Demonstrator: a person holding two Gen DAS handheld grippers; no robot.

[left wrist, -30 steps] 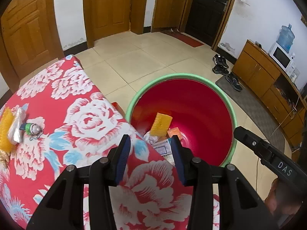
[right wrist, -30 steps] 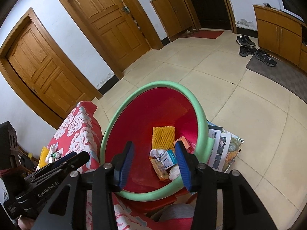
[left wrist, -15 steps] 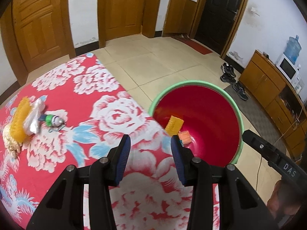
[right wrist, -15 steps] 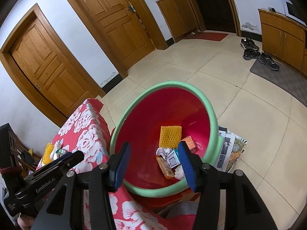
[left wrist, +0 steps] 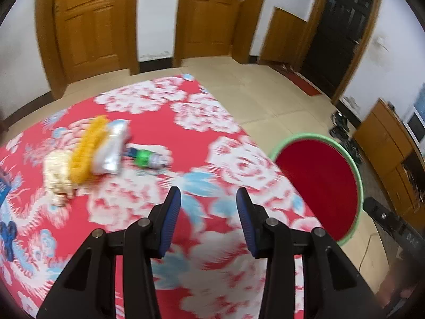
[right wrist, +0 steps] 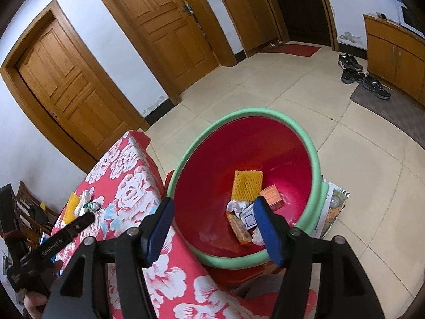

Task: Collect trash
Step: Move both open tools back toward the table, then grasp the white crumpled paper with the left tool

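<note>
A red bin with a green rim (right wrist: 313, 159) stands on the floor beside the table and holds a yellow foam net (right wrist: 247, 184), an orange box (right wrist: 271, 196) and other scraps. My right gripper (right wrist: 212, 222) hovers over the bin's near edge, its jaws opening with nothing between them. My left gripper (left wrist: 208, 214) is open and empty above the red floral tablecloth (left wrist: 148, 117). Ahead of it on the cloth lie a yellow foam net (left wrist: 87, 150), a silver wrapper (left wrist: 113, 147), a small green-capped bottle (left wrist: 148, 158) and a pale crumpled piece (left wrist: 57, 175). The bin (left wrist: 356, 170) shows at right.
Wooden doors (left wrist: 87, 24) line the far wall. Shoes (right wrist: 356, 73) and a mat lie by a wooden cabinet (right wrist: 395, 50). Papers (right wrist: 332, 207) lie on the floor beside the bin. A blue item (left wrist: 4, 186) sits at the cloth's left edge. A wooden chair (right wrist: 29, 207) stands behind the table.
My left gripper has swung away from the bin and over the table, bringing the trash on the cloth nearer the middle of its view. My right gripper's jaws have widened above the bin.
</note>
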